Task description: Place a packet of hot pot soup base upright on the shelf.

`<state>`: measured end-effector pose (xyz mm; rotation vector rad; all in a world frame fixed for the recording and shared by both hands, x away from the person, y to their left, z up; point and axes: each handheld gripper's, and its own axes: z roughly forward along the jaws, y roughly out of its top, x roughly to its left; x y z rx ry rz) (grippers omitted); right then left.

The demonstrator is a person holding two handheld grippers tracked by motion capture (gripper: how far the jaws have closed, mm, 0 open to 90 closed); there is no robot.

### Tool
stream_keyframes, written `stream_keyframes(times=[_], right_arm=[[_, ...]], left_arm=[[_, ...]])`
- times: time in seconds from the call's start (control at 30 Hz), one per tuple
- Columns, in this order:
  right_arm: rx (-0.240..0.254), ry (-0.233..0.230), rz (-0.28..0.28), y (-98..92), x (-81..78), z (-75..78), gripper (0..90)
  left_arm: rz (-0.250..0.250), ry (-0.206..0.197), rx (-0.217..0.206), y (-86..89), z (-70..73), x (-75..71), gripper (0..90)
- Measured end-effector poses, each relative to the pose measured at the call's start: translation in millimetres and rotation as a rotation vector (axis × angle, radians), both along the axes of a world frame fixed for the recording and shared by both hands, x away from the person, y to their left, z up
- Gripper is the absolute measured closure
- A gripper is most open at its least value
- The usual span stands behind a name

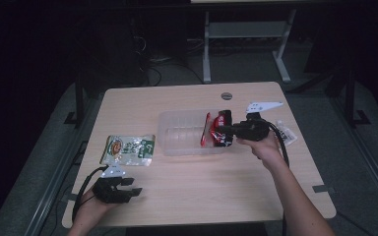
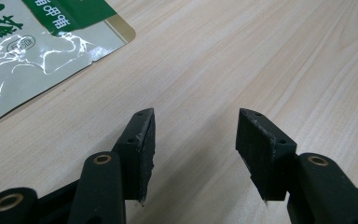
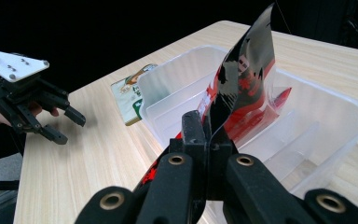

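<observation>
Your right gripper [image 3: 208, 133] has its black jaws clamped on the edge of a glossy red-and-black foil packet [image 3: 242, 79], which curls upward over the right half of the clear, ribbed plastic bin [image 1: 177, 129] at the middle of the pale wood-grain desk [image 1: 202, 182]. Your left gripper [image 2: 193, 135] rests at the near left corner, jaws parted with nothing between them. Just beyond it, left of the bin, a flat green-and-silver crinkled pouch [image 1: 128, 149] lies on the desk.
</observation>
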<state>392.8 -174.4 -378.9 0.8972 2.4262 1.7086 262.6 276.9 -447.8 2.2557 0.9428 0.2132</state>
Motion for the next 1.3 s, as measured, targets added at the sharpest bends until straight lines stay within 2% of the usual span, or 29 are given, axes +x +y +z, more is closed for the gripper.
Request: stream_keyframes(times=[0.37,0.6,0.97,1.17,1.3], right_arm=[[-0.004,0.030,-0.017,10.5,12.5,-10.4,89.9],[-0.008,0.046,-0.026,14.1,15.0,-16.1,89.9],[-0.047,0.058,-0.025,26.7,18.4,-26.8,89.7],[-0.047,0.056,-0.027,26.8,18.5,-26.7,88.5],[-0.063,0.033,-0.033,25.9,15.2,-21.8,74.1]], left_arm=[[-0.002,0.000,0.000,0.3,-0.3,0.0,46.7],[-0.012,-0.005,0.008,-0.7,0.0,-0.1,46.7],[-0.006,0.003,0.003,-0.8,-0.5,-0.4,46.7],[-0.005,0.003,0.002,-0.2,-1.0,-0.3,46.7],[-0.004,0.005,0.002,-1.0,-0.9,-0.3,46.7]])
